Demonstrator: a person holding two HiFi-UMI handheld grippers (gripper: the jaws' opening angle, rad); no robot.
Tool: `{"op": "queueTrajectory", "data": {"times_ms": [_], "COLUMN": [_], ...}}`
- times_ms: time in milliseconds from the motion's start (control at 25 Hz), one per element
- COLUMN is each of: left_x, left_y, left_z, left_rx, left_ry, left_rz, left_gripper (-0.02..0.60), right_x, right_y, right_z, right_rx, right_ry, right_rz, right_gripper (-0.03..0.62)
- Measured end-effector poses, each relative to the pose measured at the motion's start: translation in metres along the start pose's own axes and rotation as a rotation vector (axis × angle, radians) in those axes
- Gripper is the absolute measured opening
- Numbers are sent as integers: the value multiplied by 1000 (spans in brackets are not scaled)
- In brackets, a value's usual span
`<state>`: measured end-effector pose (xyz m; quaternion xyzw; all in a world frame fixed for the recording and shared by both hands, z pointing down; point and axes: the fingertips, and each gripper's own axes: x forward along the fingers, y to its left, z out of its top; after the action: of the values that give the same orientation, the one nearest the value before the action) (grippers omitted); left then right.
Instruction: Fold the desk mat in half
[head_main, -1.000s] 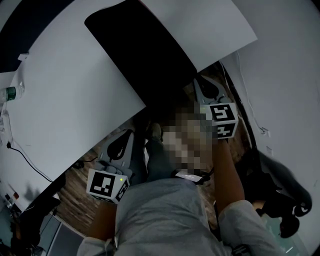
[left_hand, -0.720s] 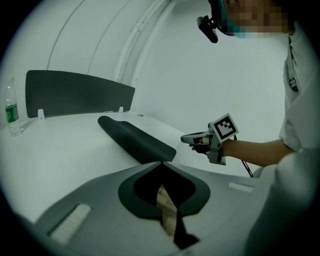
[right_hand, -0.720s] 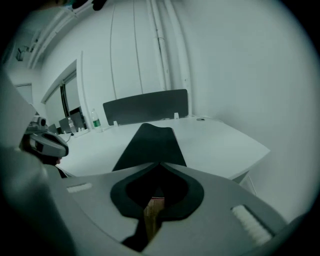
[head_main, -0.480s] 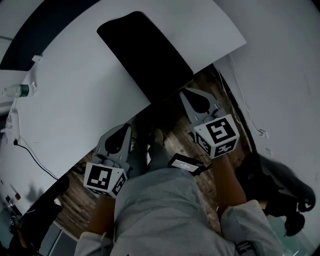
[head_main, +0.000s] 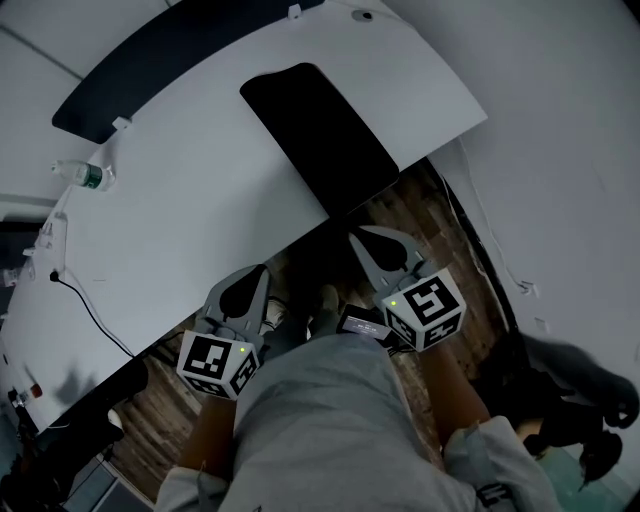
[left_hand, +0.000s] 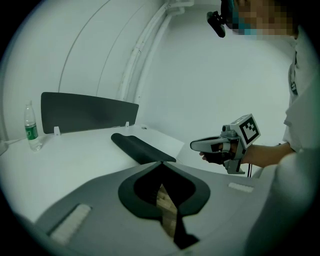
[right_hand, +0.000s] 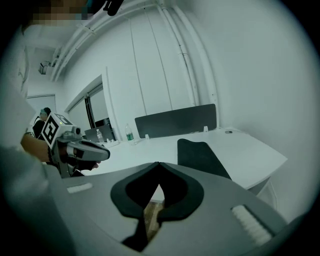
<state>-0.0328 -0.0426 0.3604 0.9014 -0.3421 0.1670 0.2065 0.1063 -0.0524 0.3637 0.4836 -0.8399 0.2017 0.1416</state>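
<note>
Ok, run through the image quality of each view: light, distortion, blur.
Head view: dim, fisheye bows the desk edge; the desk mat is featureless black, the floor murky. Left gripper view: black vignette at the corners, bluish cast, a mosaic patch top right. Right gripper view: same vignette, wall lines curve, mosaic patch top left, far bottle soft.
</note>
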Motion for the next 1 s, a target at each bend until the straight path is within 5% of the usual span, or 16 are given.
{"op": "queueTrajectory", "data": {"times_ms": [560, 1000], "left_x": [-83, -97], "left_y": [20, 28], "left_z": [0, 1], "left_rx": [-12, 5], "left_ry": [-64, -71], "left_rz": [61, 44], "left_gripper": [15, 17], "right_x": [1, 12], "right_y": [101, 127], "right_z": [36, 44], "right_rx": [-40, -59], "right_ry": [-55, -53], "right_rz": [109, 133], "right_gripper": [6, 5]}}
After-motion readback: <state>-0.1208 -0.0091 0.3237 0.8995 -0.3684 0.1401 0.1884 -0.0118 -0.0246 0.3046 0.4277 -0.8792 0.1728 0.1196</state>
